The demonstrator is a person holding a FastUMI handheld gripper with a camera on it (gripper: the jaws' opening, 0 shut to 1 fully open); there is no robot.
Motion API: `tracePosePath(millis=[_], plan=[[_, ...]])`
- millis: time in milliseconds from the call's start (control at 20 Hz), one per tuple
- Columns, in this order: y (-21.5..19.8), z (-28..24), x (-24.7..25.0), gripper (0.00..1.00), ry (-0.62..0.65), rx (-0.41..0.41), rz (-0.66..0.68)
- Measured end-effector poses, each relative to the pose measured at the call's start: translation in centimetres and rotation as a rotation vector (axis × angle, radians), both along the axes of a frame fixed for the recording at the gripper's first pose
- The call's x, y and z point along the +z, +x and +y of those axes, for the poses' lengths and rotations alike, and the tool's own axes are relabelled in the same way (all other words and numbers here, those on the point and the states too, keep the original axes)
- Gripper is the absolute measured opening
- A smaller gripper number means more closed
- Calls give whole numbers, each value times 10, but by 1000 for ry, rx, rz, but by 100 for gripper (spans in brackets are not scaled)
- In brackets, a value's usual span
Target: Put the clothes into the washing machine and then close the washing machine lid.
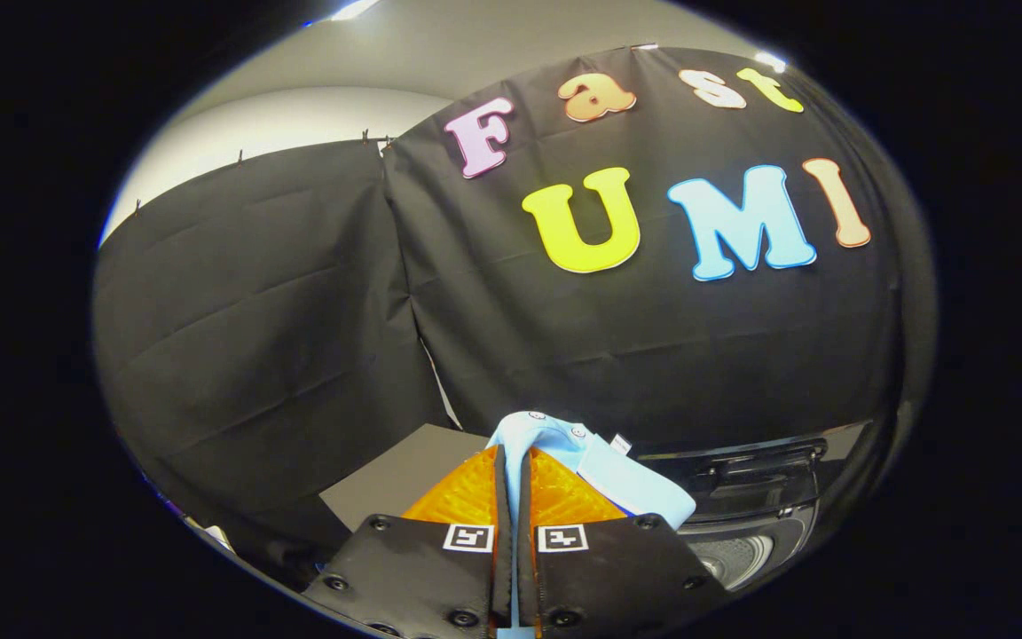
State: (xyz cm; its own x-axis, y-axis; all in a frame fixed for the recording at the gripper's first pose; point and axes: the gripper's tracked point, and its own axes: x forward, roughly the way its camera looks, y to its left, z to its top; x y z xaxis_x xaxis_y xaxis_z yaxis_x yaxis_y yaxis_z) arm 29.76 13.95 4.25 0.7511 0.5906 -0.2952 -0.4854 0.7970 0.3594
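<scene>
- Clothes first: a light blue garment (555, 457) sits low in the centre of the frame, pinched between the fingers of the gripper (515, 461), which are clenched on a fold of it, with its collar spilling out ahead and to the right.
- Left of the fingers, a dark flat board (387, 484) lies against the black cloth wall (254, 337); that side offers no place to drop anything.
- Right and lower, the washing machine (746, 506) shows its dark rim and pale drum opening (737, 559).
- Best move, I judge: carry the garment right and down over the opening, clearing the rim before letting go.
</scene>
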Motion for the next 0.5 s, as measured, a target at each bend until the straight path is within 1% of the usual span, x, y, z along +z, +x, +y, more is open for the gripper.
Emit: tracePosePath(millis=[150,500], plan=[[-3,-27,0,4,-8,-45,-11],[8,-76,-9,4,-34,-135,-19]])
